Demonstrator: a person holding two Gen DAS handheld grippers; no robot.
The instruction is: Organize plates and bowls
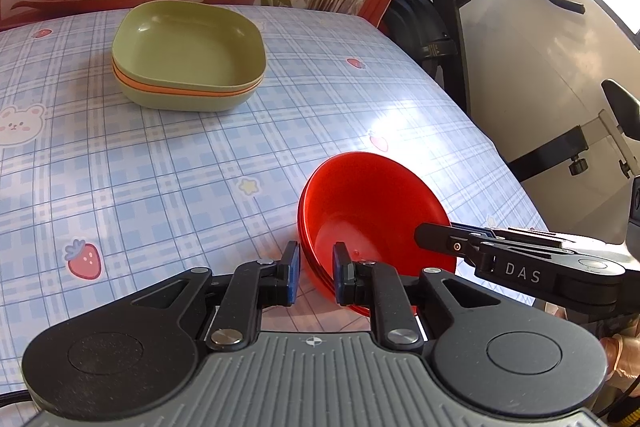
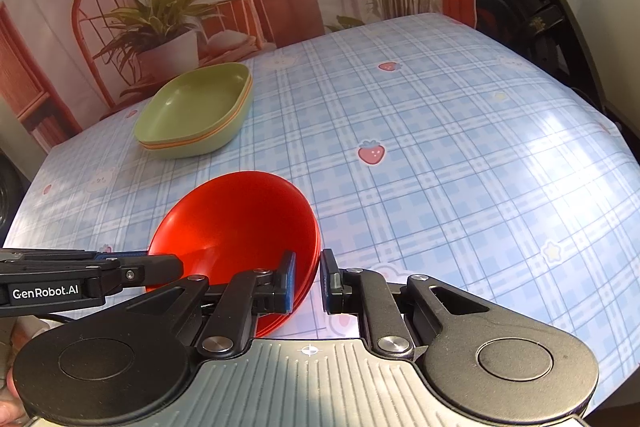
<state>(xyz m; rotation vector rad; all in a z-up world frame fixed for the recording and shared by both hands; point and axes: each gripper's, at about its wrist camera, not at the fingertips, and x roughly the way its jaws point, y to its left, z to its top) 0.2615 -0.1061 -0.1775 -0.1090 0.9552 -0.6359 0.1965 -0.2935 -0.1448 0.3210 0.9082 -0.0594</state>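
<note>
At ten o'clock on the plaid tablecloth point(image 1: 200, 163) sits a stack of green square plates point(image 1: 188, 55) with an orange one sandwiched between. At five o'clock, nested red bowls point(image 1: 372, 211) tilt off the cloth. The left gripper point(image 1: 316, 273) straddles their near rim, jaws parted; the right gripper point(image 2: 308, 277) likewise brackets the opposite rim, jaws spread.

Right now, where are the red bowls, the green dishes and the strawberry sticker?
red bowls point(image 2: 236, 219), right wrist view, inner wall.
green dishes point(image 1: 188, 47), left wrist view, top dish's floor.
strawberry sticker point(image 2: 371, 152), right wrist view, its middle.
</note>
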